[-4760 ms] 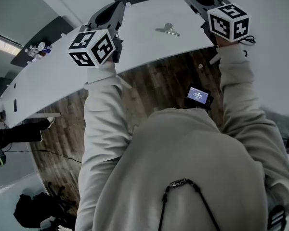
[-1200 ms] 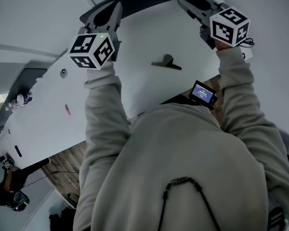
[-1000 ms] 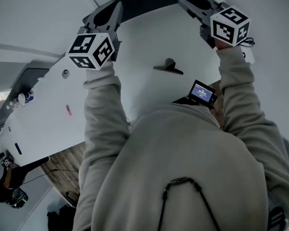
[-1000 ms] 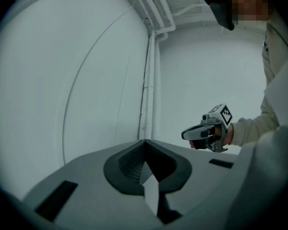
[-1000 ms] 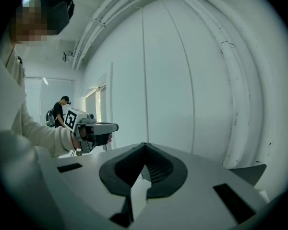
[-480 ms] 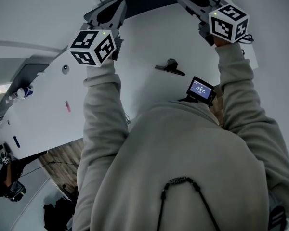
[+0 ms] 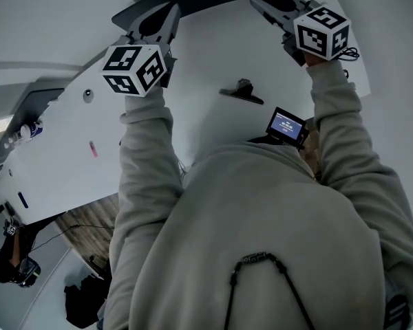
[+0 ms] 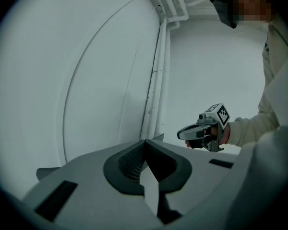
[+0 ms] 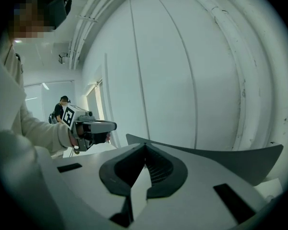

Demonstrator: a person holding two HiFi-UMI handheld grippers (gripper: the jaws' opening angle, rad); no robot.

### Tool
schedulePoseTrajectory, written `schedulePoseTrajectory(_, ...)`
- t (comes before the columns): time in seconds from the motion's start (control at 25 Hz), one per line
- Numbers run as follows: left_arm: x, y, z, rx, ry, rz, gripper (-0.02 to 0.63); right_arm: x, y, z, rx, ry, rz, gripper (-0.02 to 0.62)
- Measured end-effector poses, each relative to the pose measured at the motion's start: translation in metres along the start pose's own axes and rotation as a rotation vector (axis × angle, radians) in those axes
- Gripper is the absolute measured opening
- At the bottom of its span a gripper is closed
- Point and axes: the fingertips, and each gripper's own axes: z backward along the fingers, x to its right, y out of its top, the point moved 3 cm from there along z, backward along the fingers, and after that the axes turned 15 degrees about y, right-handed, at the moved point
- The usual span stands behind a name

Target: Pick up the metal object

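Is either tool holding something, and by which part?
Nothing is held: left tool and right tool are shut and empty; the metal clip lies on the table.

White table (image 7: 206,60), small pink item (image 7: 93,148) on it, lit screen (image 7: 285,126), wooden floor (image 7: 82,224)

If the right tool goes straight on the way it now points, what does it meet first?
Probably the dark panel past the table's far edge, then the wall; depth is unclear. The right tool, shut, does not aim at the metal clip, which lies nearer the person.
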Motion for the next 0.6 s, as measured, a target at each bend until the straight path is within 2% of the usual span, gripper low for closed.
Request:
schedulePoseTrajectory(0.16, -0.014, -0.032, -0.011, -0.029, 0.016, 0.031, 0.005, 0.020, -0.038, -0.013, -0.037, -0.011, -0.048, 0.020)
schedulePoseTrajectory(0.32, -0.011, -0.061, -0.011, -0.075, -0.001, 0.075, 0.003, 0.020, -0.072, -0.008, -0.081, -0.018, -0.098, 0.020)
schedulePoseTrajectory(0.6, 0.000, -0.076, -0.015, -0.095, -0.016, 0.090, 0.005, 0.018, -0.089, -0.004, -0.091, -0.017, -0.133, 0.023)
